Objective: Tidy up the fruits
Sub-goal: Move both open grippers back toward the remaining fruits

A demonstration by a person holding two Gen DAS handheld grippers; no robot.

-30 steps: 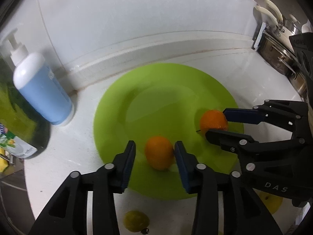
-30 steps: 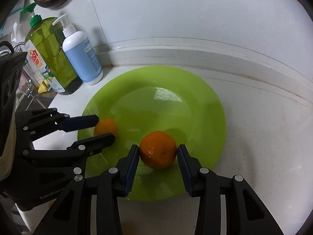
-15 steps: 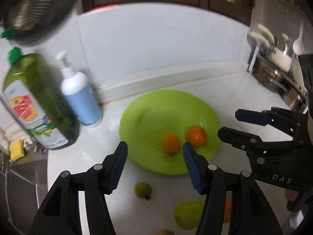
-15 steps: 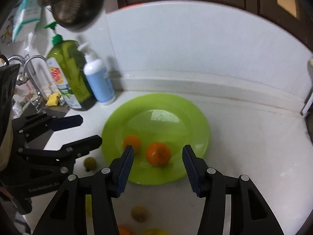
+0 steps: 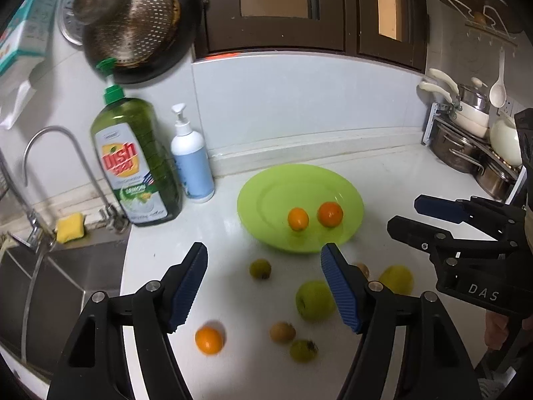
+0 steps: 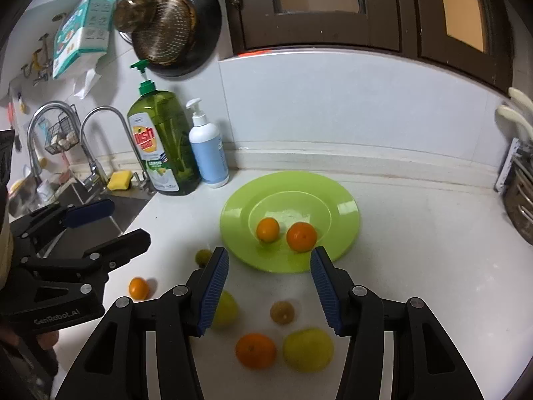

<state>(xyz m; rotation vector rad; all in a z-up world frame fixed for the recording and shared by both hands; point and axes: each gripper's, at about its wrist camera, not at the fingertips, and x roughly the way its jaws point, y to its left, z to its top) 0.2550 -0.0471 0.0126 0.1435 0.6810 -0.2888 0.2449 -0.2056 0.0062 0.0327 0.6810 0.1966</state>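
Two oranges (image 6: pixel 286 232) lie side by side, just apart, on the near half of the green plate (image 6: pixel 343 213); about six more fruits (image 6: pixel 281 311) are left on the white counter (image 6: pixel 416 266) near the plate. The left gripper (image 5: pixel 263 286) is opening with nothing between its jaws, and the right gripper (image 6: pixel 268 288) stands spread and empty.

Two oranges (image 6: pixel 286 233) sit side by side, apart, in the green plate (image 6: pixel 346 213). More fruit lies loose on the white table (image 6: pixel 416 250) before it: oranges, yellow-green apples (image 6: pixel 308 350), small brownish ones.
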